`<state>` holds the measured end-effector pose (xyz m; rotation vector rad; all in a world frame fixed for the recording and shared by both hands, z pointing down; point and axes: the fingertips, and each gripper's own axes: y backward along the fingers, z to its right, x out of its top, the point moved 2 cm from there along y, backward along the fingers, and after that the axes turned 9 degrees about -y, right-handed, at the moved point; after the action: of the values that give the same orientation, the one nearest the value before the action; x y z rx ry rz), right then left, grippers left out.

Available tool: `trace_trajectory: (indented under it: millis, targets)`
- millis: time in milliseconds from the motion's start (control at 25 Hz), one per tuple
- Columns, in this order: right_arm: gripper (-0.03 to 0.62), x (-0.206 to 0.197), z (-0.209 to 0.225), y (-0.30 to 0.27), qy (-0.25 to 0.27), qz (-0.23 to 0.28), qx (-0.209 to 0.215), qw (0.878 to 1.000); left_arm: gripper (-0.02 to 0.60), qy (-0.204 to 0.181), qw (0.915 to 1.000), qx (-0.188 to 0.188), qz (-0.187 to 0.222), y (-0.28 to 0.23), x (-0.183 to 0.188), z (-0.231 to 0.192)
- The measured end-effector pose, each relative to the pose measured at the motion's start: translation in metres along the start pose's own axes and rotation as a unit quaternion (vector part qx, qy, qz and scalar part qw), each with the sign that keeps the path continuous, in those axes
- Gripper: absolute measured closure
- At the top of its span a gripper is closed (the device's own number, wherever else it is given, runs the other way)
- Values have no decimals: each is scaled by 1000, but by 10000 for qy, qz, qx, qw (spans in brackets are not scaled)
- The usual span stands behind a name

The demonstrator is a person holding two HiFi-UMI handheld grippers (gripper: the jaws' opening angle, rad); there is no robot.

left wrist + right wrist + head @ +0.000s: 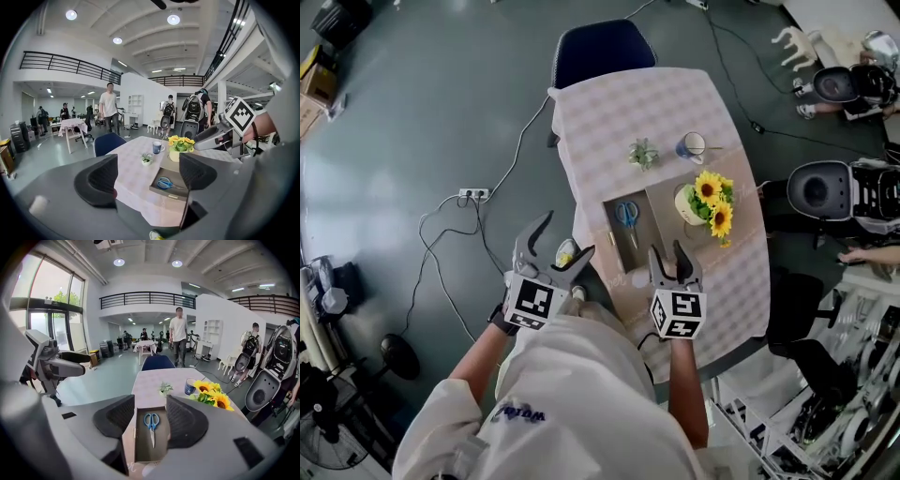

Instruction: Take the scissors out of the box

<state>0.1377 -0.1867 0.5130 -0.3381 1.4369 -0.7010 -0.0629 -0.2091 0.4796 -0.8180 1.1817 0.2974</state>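
Scissors (pixel 626 217) lay flat in the open box (pixel 636 255) on the table (pixel 619 112), blue handles at the far end, blades pointing back toward the right gripper (pixel 667 253). That gripper was nearer and lined up, jaws apart, empty. Left gripper (pixel 569 236) hung off the table's edge, gaping, empty. Sunflowers (pixel 712 202) stood just beside the box, whose walls would likely hem in the reach.

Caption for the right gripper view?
Open right tongs aimed at the blue scissors lying flat in an open box.
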Motion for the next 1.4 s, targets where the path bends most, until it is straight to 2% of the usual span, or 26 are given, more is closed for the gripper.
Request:
trace_trajectory:
  millis: [160,680,1080,1400]
  targets:
    - [385,4,3,-31,145,-197,38,9997,183,59,9999,-138,-11,-28,-3,-7]
    - [401,-36,2,-118,139,-1032,182,9944,202,536,9948,-656,-559,-96,-63,-6]
    - [407,-74,8,-171,91,-1634,149,9864,231,729,9888,-880,-959,-125,-96,-3]
    - [414,-110,18,-205,55,-2170,36,9761,249,828,9858,-989,-1078,-133,-108,1]
